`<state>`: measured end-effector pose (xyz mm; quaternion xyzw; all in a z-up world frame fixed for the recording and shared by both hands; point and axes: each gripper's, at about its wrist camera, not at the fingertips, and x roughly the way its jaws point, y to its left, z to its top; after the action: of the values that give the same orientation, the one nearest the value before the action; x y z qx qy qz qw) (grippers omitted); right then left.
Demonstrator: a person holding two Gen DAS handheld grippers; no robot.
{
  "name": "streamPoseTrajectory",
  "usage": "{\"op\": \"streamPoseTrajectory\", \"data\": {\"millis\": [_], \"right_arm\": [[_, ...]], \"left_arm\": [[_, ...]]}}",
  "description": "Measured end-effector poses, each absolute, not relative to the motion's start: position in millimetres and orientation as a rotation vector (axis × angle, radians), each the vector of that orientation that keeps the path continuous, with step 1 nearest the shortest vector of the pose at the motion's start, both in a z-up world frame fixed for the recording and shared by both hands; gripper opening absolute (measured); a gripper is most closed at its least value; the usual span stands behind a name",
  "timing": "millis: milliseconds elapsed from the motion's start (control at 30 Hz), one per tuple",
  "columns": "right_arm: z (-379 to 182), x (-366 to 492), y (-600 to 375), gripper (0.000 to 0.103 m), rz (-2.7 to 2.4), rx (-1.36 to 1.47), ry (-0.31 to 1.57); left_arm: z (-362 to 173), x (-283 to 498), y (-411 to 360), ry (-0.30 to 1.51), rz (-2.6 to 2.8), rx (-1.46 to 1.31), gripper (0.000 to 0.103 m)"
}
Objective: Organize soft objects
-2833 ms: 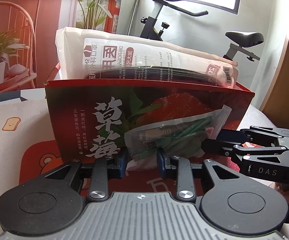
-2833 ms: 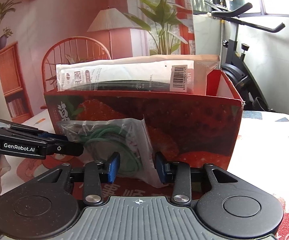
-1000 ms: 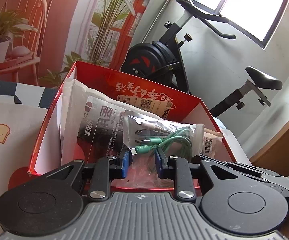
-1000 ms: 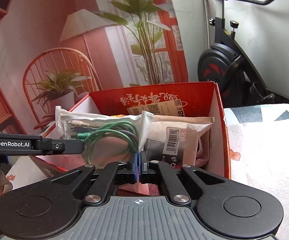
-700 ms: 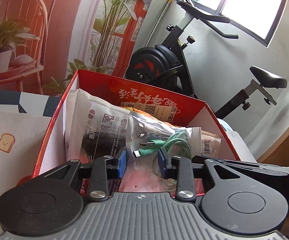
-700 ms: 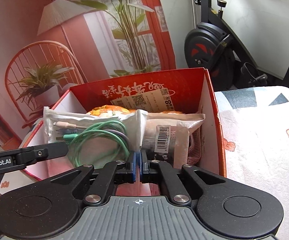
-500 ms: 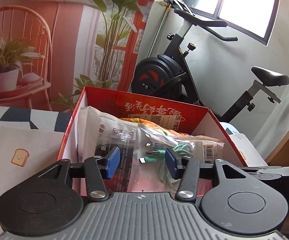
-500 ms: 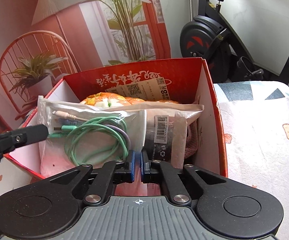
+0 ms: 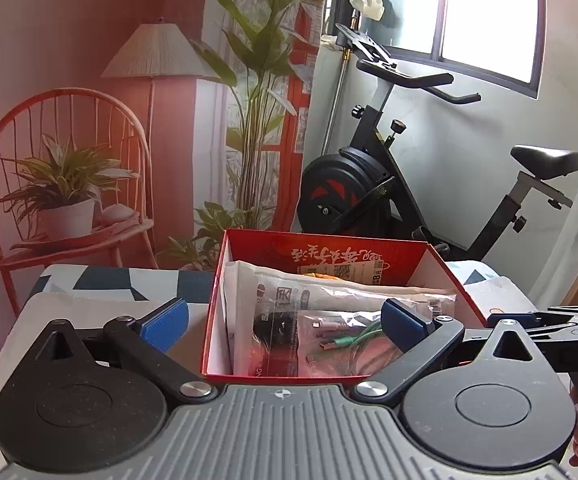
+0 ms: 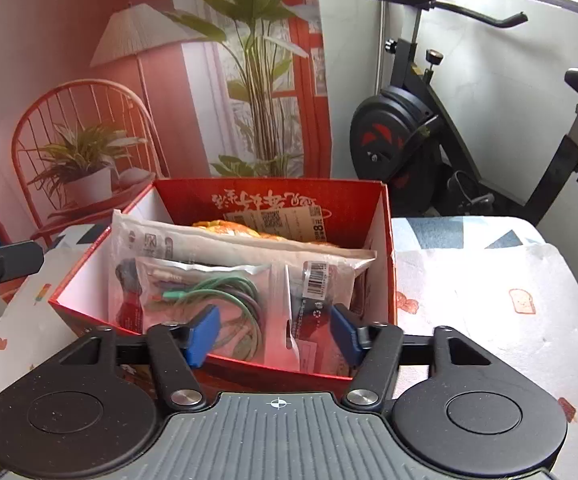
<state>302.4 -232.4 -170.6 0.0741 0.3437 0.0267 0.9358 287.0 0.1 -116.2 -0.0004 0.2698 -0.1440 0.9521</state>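
Item: clear plastic pouch of coiled green cables (image 10: 213, 300), lying inside the open red cardboard box (image 10: 381, 240), at its near wall, leaning against the larger white printed packet (image 10: 241, 252) behind it. An orange soft item (image 10: 229, 227) shows at the back of the box. Pouch long axis: across the box, left to right, face tilted toward both cameras.

Right gripper (image 10: 275, 334): blue-padded jaws spread apart, holding nothing, poised just short of the box's near rim; pouch directly ahead and slightly below, between the lines of the two fingers.

Left gripper (image 9: 285, 324): jaws wide apart, empty, set farther off from the box; in its view the pouch (image 9: 341, 344) lies ahead and right of centre. The right gripper is judged the nearer of the two.

Status, as a judgement: pouch appears placed and freed; this item's step looks complete, and the next move would be a withdrawal or a reach for another soft object, none of which shows on the table.

Surroundings: patterned white tablecloth (image 10: 489, 292) under the box; black exercise bike (image 10: 409, 140), red wire chair with potted plant (image 10: 85, 168), lamp and tall plant backdrop behind.

Obstruction: the box's near wall stands between the right fingers and the pouch's lower half; any re-grasp would need to come over the rim.
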Motion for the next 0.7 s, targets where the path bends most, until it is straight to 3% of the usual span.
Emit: {"op": "streamPoseTrajectory", "data": {"millis": [33, 100, 133, 700], "right_arm": [[-164.7, 296.3, -231.1, 0.073, 0.058, 0.146, 0.684], [-153.7, 282.7, -227.5, 0.097, 0.069, 0.132, 0.643], [-147.5, 274.5, -225.9, 0.103, 0.075, 0.128, 0.618], [-62.9, 140.3, -204.6, 0.103, 0.026, 0.126, 0.428]], "left_arm": [[-112.4, 281.2, 1.6, 0.546, -0.29, 0.001, 0.103], [-105.2, 270.3, 3.7, 0.546, -0.284, 0.005, 0.103], [-101.4, 264.2, 4.8, 0.542, -0.282, 0.007, 0.103], [-21.5, 137.4, 17.4, 0.366, -0.204, 0.071, 0.103]]}}
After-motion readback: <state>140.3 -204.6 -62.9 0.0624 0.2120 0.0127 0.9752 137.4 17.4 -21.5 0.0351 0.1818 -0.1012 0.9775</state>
